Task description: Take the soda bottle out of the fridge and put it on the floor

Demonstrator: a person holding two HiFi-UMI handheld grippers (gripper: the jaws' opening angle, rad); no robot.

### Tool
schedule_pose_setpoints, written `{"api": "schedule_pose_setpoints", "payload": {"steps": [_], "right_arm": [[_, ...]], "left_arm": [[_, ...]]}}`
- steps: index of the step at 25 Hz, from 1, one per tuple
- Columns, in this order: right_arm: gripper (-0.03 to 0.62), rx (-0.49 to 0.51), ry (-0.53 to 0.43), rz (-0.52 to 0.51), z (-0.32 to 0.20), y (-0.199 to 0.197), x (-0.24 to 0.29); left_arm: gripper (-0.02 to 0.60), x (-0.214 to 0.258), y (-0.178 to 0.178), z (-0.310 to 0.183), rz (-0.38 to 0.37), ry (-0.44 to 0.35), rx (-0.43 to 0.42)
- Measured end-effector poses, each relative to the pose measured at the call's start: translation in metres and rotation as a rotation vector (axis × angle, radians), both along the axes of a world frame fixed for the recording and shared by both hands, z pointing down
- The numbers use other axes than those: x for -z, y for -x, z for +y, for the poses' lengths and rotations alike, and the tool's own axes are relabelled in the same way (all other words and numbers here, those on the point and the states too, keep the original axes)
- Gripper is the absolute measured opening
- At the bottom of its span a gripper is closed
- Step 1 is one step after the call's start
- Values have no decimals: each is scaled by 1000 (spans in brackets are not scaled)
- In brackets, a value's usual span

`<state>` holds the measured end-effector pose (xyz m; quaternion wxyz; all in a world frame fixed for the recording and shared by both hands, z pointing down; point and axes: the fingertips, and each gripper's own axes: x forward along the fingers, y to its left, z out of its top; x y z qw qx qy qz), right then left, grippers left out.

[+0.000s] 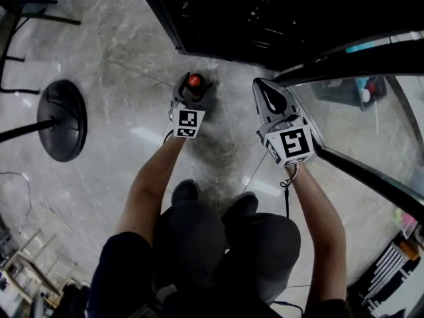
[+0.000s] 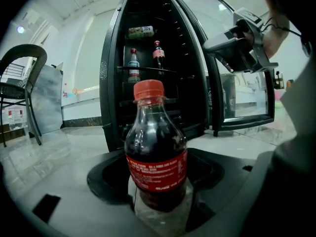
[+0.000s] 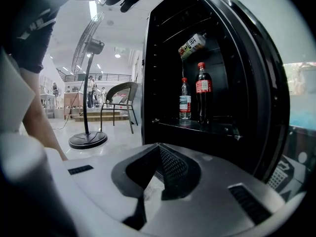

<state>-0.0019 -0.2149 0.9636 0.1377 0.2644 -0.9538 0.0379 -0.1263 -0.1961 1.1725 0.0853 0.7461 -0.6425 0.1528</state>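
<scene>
The soda bottle, dark cola with a red label and a red cap, stands upright between the jaws of my left gripper, which is shut on its lower body. In the head view the left gripper is low over the marble floor in front of the open black fridge. Whether the bottle's base touches the floor is hidden. My right gripper is beside it to the right, near the glass door. Its jaws meet at the tip with nothing between them.
Inside the fridge a cola bottle and a water bottle stand on a shelf, with another bottle lying above. A fan's round base sits at left. A wicker chair stands beyond. The person's legs are behind the grippers.
</scene>
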Motion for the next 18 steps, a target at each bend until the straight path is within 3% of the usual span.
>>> {"api": "schedule_pose_setpoints", "payload": {"steps": [18], "right_arm": [[18,6,19,-3,11,-2,-9]], "left_arm": [[328,1,-1,5,-45,17,-29]]}}
